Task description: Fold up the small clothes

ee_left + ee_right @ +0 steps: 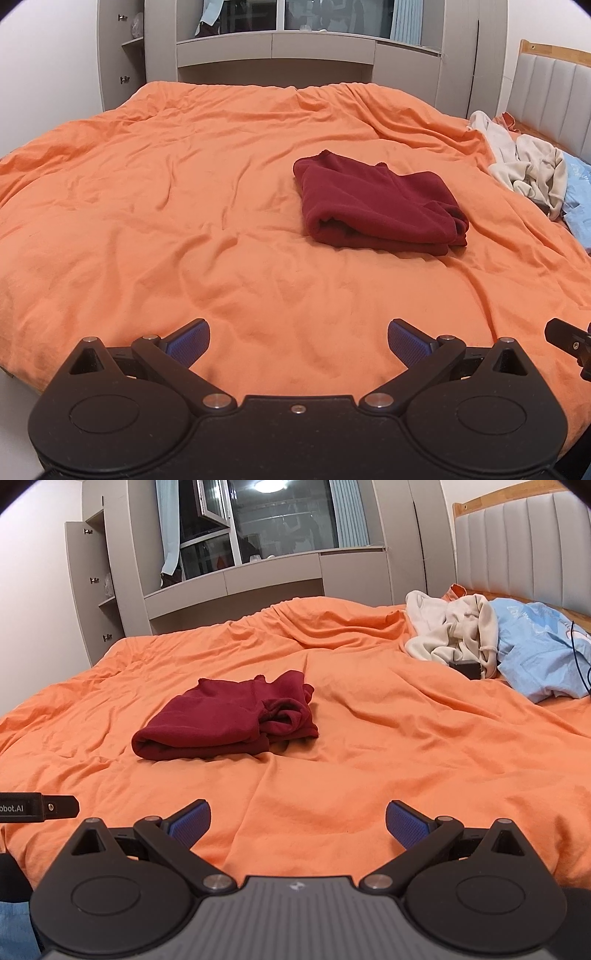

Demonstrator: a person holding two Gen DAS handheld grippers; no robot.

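Note:
A dark red garment (380, 206) lies folded into a thick rectangle on the orange bed cover (184, 206). In the right wrist view it (225, 720) lies left of centre. My left gripper (298, 343) is open and empty, low over the near edge of the bed, well short of the garment. My right gripper (297, 825) is open and empty too, also near the front edge. Part of the right gripper (569, 339) shows at the right edge of the left wrist view, and part of the left gripper (40, 806) at the left edge of the right wrist view.
A heap of cream clothes (454, 635) and a light blue garment (539, 653) lie by the padded headboard (524, 542) at the right. A small black box (467, 668) sits beside them. Grey cabinets (273, 579) and a window stand behind the bed.

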